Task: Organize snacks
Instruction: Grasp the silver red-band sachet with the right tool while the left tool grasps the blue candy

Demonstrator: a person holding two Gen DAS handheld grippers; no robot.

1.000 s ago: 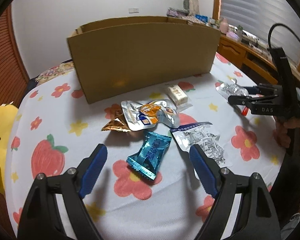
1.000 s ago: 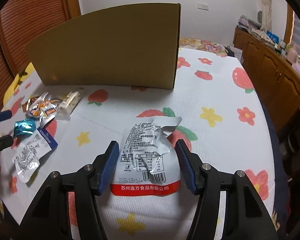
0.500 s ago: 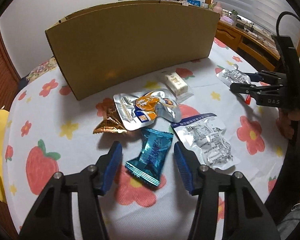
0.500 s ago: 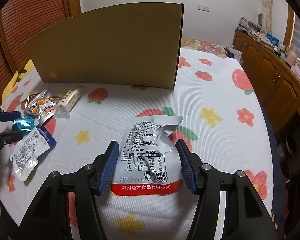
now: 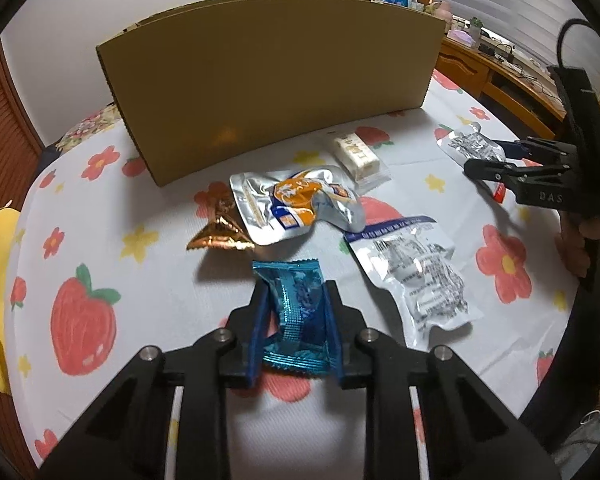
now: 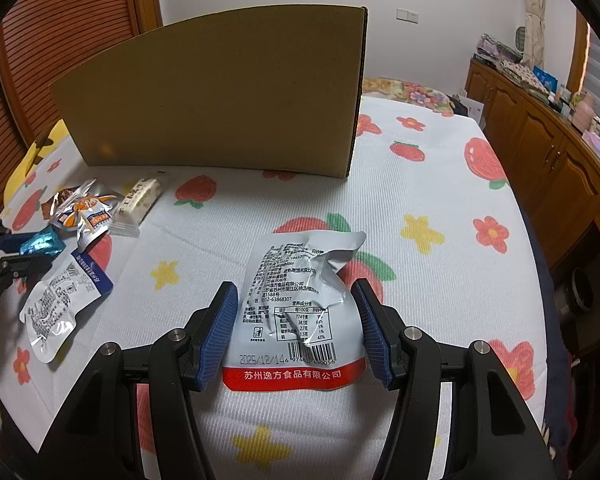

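We have the blue candy packet (image 5: 296, 312) pinched in the left gripper (image 5: 296, 300): its jaws have just been closing, and now the blue pads (image 5: 260, 320) press the wrapper from both sides, crumpling it a little. The packet sits at the near edge of the snack cluster on the flowered tablecloth (image 5: 100, 240), so we take it first, since nothing lies in the way.

Just beyond it lie the orange-and-silver pouch (image 5: 296, 204), partly over the small copper foil packet (image 5: 220, 232), and to the right the clear packet with a blue edge (image 5: 412, 276). A pale bar in clear wrap (image 5: 358, 152) rests nearer the cardboard box (image 5: 272, 76), which stands upright behind them all; we judge it to be where the snacks are meant to go.

Our right gripper (image 6: 296, 320) straddles the grey pouch with a red band (image 6: 300, 312), well apart from the cluster. Its jaws stand half spread, close beside the pouch's edges; we cannot tell whether the pads touch it. We judge it waits there, ready to grip, while the left hand works.
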